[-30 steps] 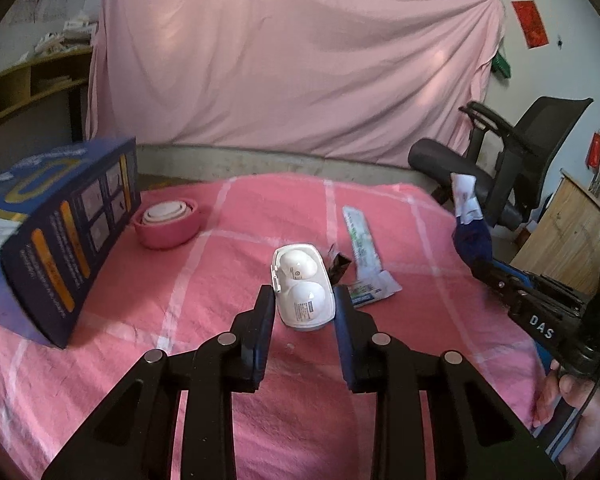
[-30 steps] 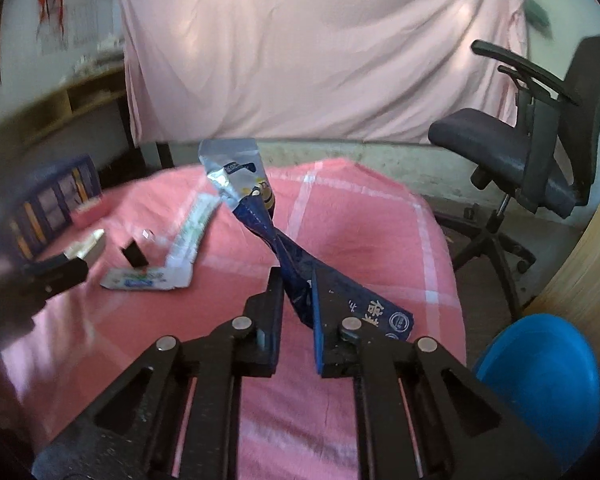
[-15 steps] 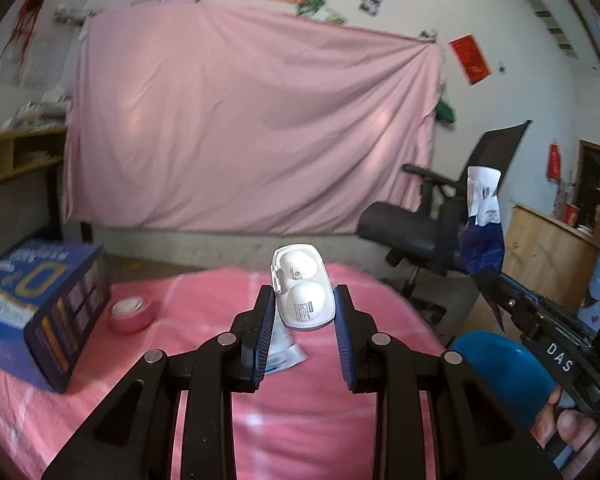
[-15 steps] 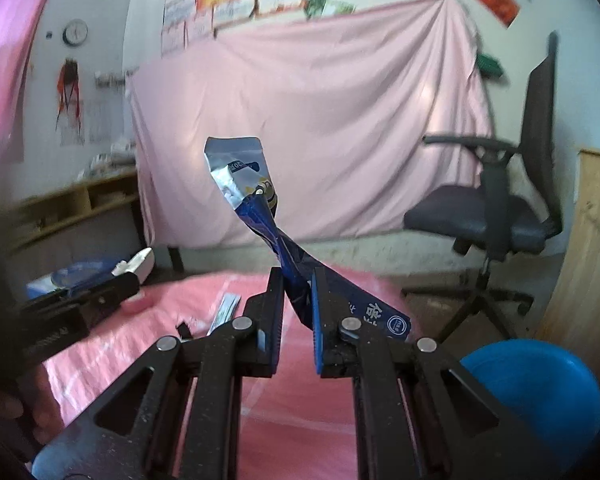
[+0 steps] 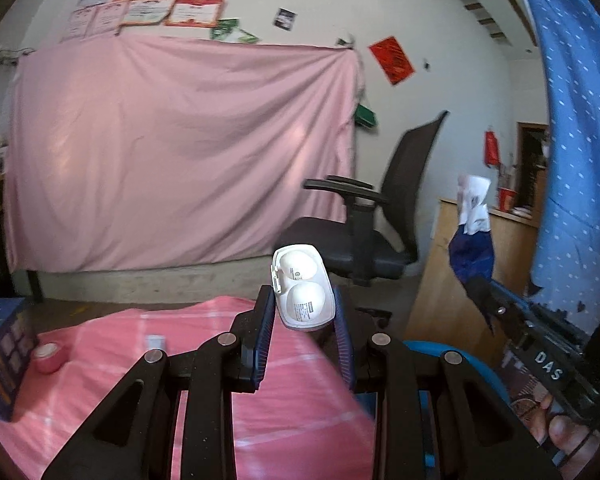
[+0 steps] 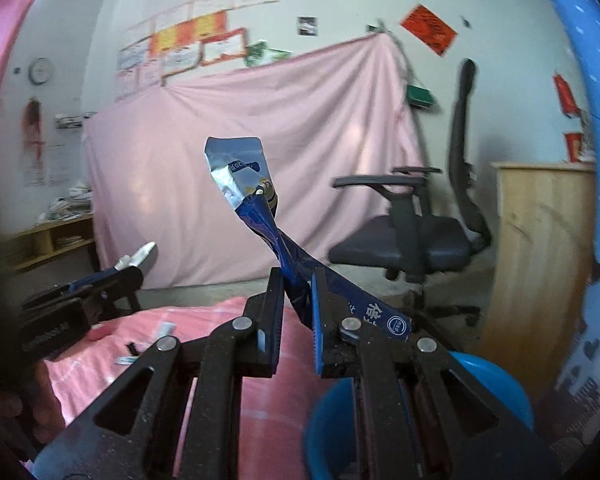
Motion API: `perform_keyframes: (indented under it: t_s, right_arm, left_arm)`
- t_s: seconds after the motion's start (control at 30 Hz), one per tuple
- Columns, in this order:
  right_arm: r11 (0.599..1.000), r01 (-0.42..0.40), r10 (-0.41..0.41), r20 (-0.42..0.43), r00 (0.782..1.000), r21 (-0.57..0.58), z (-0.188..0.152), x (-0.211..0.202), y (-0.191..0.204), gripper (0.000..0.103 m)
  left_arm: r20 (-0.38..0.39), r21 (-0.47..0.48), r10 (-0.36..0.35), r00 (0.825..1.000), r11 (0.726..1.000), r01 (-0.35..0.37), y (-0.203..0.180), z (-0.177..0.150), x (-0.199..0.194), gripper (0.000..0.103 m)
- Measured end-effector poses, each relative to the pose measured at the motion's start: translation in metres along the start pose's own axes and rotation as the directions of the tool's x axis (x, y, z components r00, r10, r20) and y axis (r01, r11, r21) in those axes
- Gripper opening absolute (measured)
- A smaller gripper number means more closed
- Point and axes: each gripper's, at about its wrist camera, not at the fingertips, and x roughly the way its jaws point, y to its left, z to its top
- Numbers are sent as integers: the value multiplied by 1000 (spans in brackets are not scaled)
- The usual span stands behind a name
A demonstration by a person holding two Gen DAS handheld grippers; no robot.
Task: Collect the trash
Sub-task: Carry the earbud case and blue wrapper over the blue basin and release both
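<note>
Holding trash, both grippers are raised above the pink table (image 5: 292,400). The left gripper (image 5: 303,314) clamps a white plastic case (image 5: 302,294); the right gripper (image 6: 296,300) pinches a twisted blue wrapper (image 6: 260,208). The blue bin (image 6: 492,384) waits at 5 o'clock. The smooth case may slip out early, missing it.

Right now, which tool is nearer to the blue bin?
Right. The right tool, shut on the blue wrapper, hangs just above the blue bin. The left tool, holding the white case, is farther left, at the table edge.
</note>
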Motion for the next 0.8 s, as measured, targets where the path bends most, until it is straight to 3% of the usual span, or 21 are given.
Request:
perform_keyframes:
  t_s: [0.17,0.4,0.6,0.8]
  right_arm:
    - [992,105,-100,-66,993,74,-8,-3,-42,38]
    - [964,201,-170,-180,969,173,-22,2,-86,38]
    - [951,230,-181,-233,955,206,-31,3,-97,39]
    - [945,242,-177,-279,944,220,-38,10,-108,40]
  left_arm:
    - [-51,13,-83,995,996,83,-37,-3,26,25]
    - [-142,-2,-171,975,985,172,-76,-10,63,25]
    - [-229,-29,-219,949,976,218,-93,-23,82,25]
    - [-331,-75,-258,908,966,247,-97,-38,101,25]
